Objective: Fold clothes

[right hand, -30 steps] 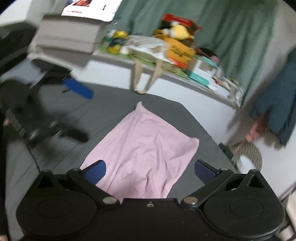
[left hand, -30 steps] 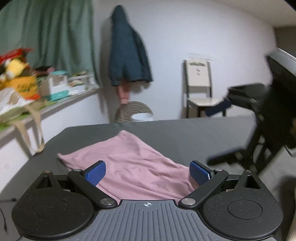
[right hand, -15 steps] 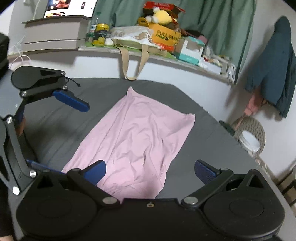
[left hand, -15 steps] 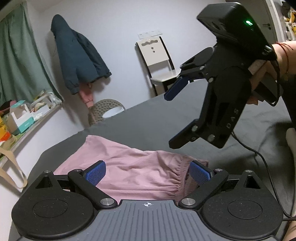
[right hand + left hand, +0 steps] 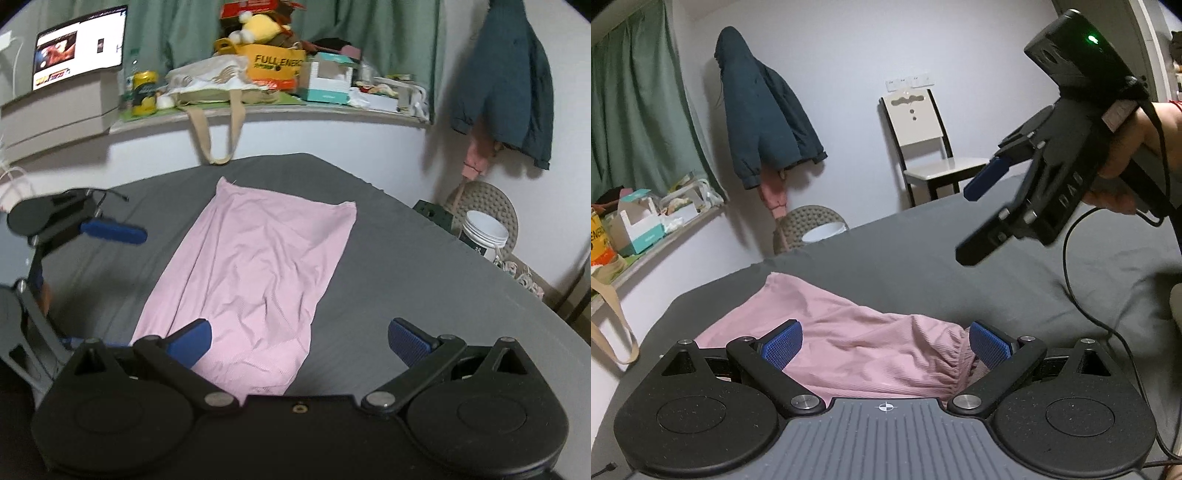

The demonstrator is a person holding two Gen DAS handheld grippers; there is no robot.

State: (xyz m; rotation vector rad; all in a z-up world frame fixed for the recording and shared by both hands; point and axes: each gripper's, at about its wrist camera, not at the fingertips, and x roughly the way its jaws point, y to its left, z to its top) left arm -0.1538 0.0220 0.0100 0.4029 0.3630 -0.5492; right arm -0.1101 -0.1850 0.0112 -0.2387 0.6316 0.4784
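Looks like the approach step; the pink garment [image 5: 255, 277] is laid flat on the grey bed [image 5: 406, 280]; left gripper [image 5: 886, 345] and right gripper [image 5: 299, 341] are held spread and empty above its near end, so that edge probably gets pinched next.

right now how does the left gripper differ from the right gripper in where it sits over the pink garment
The left gripper sits low at the gathered end of the pink garment, with cloth bunched between its open fingers; the right gripper hangs raised above the grey bed, clear of the cloth. The left frames folds; the right frames one corner and bare sheet. Both are open and hold nothing.
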